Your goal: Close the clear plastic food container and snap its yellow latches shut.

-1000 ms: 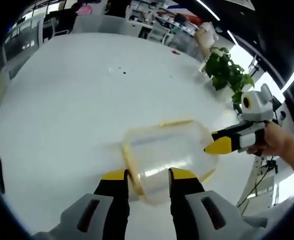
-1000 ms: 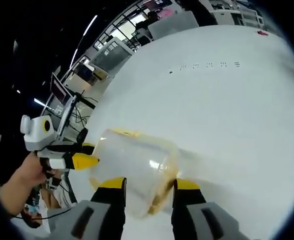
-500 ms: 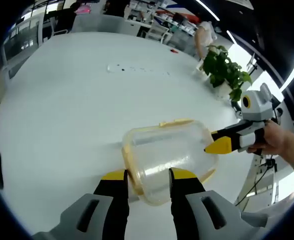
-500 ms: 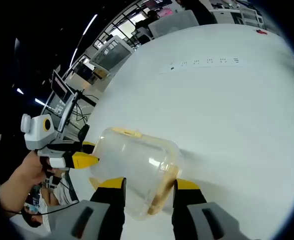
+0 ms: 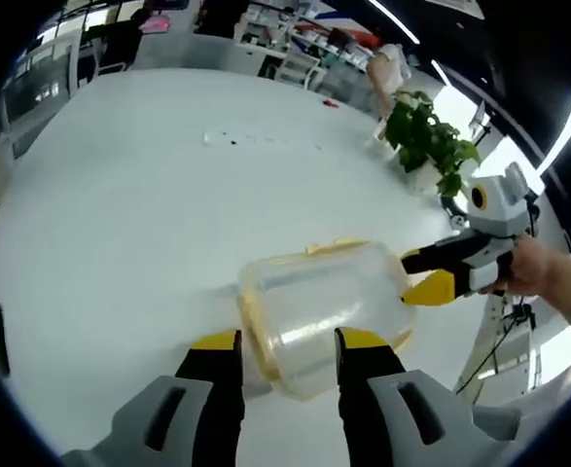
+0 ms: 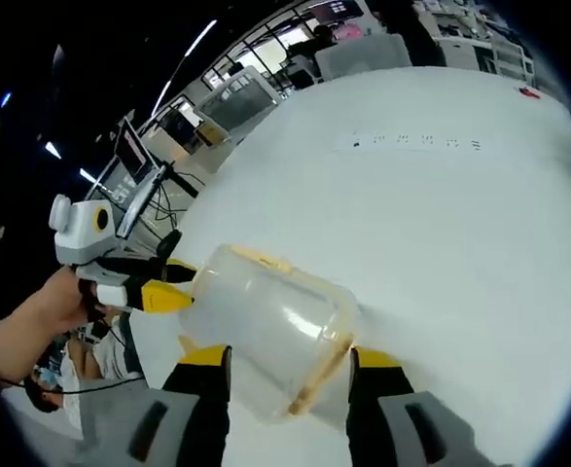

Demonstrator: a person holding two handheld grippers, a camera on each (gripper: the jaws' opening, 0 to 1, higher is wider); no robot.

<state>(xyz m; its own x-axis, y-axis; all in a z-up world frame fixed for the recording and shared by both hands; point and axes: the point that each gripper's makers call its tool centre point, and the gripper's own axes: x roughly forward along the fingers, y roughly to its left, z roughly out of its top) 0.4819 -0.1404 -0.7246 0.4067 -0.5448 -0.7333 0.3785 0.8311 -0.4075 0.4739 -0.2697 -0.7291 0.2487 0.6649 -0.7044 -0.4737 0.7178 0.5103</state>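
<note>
Jaws of both grippers, black with yellow tips, are seen spread apart around a clear plastic container [image 5: 324, 306] lying on its side on the smooth white table [image 5: 139, 214]. The left gripper [image 5: 280, 342] straddles one end of the container, the right gripper [image 6: 290, 358] the other. Rounded corners and a yellow rim mark the container; a yellow latch [image 5: 339, 245] sits on its edge. A leafy green potted plant [image 5: 423, 146] stands beyond the container.
</note>
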